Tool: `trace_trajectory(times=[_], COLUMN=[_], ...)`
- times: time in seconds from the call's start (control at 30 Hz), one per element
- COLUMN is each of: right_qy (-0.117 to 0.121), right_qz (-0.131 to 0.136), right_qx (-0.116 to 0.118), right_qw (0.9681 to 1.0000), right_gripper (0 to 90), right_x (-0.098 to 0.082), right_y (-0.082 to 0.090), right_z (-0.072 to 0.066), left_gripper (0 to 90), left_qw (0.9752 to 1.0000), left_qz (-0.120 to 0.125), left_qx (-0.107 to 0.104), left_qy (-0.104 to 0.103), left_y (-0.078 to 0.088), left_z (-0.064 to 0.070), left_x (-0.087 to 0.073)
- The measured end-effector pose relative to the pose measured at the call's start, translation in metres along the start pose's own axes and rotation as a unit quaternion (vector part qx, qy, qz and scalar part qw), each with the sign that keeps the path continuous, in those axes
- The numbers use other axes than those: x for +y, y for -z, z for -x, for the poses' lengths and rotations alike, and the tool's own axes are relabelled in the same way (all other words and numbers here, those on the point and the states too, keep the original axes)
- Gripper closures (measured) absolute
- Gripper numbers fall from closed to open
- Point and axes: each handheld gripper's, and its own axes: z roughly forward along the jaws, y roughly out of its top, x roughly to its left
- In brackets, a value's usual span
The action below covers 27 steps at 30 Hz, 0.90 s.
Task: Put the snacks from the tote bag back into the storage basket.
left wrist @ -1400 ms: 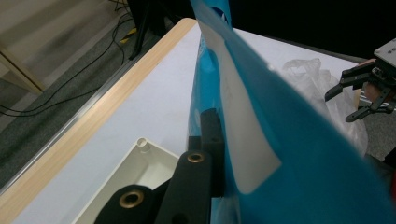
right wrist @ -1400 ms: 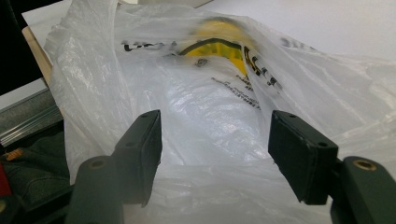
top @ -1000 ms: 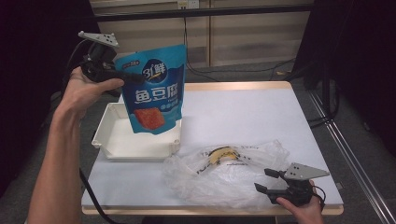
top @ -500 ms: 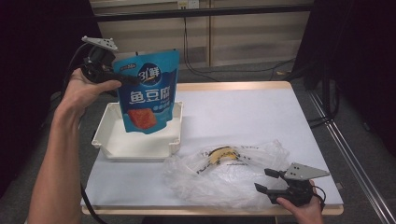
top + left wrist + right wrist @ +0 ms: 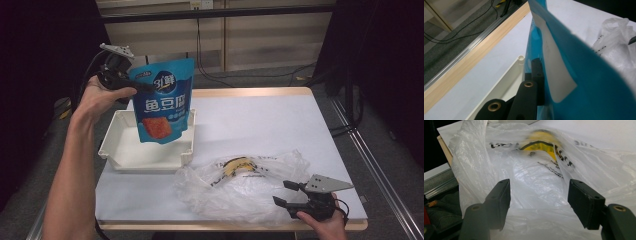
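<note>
**One pouch hanging over the tray, long axis straight down**

One relation decides the coming move: the blue pouch (image 5: 162, 102) hangs from its upper left corner, long axis near vertical, with its bottom edge just above the floor of the white tray (image 5: 120, 160).

High view: the left gripper (image 5: 131, 86) is raised over the table's far left, jaws clamped on that top corner of the pouch. The pouch dangles below the grip point, so the tray lies directly under the load and a downward path looks like all that is needed. The right gripper (image 5: 289, 194) sits at the near right edge, just beside the crumpled clear plastic bag (image 5: 240, 187), well apart from the tray; the left hand is plainly the nearer one.

Left gripper view: the black jaws are pressed tight against the pouch's edge, the blue film (image 5: 584, 75) falling away to the right. A tray corner (image 5: 521, 59) shows just beyond the jaws.

Right gripper view: the jaws stand wide apart, gripping nothing, with the plastic bag (image 5: 534, 182) lying ahead of and between them; whether the pads brush the film I cannot tell.
</note>
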Motion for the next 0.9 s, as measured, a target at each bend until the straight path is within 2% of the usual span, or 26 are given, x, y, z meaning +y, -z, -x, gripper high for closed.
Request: trace_trajectory(times=[0.1,0.17,0.3,0.5,0.63,0.7,0.83,0.9], right_qy=[0.000,0.000,-0.002,-0.002,-0.001,-0.002,-0.002,0.000], right_qz=[0.000,0.000,0.000,0.002,0.001,0.001,0.004,0.006], right_qx=[0.001,0.001,0.001,0.001,0.002,0.002,0.002,0.002], right_qw=[1.0000,1.0000,1.0000,1.0000,1.0000,1.0000,1.0000,1.0000], right_gripper=[35.4,35.3,35.3,35.2,35.2,35.2,35.1,35.1], right_x=[0.000,0.000,0.000,0.000,0.000,0.000,0.000,0.000], right_y=[0.000,0.000,0.001,0.001,0.001,0.001,0.002,0.002], right_z=[0.000,0.000,0.000,0.000,0.000,0.000,-0.001,0.000], left_gripper=[90.0,90.0,90.0,90.0,90.0,90.0,90.0,90.0], left_qw=[1.0000,0.9999,1.0000,0.9999,0.9999,0.9999,0.9999,0.9998], left_qz=[0.003,0.009,0.002,0.010,0.007,0.010,0.006,0.008], left_qx=[-0.004,-0.004,-0.005,-0.004,-0.009,-0.010,-0.012,-0.011], left_qy=[-0.003,0.004,0.002,0.008,0.002,0.010,0.006,0.011], left_y=[-0.005,-0.009,-0.014,-0.018,-0.022,-0.025,-0.030,-0.032], left_z=[-0.004,-0.006,-0.010,-0.016,-0.017,-0.018,-0.021,-0.022], left_x=[-0.002,-0.004,-0.005,-0.009,-0.008,-0.009,-0.010,-0.011])
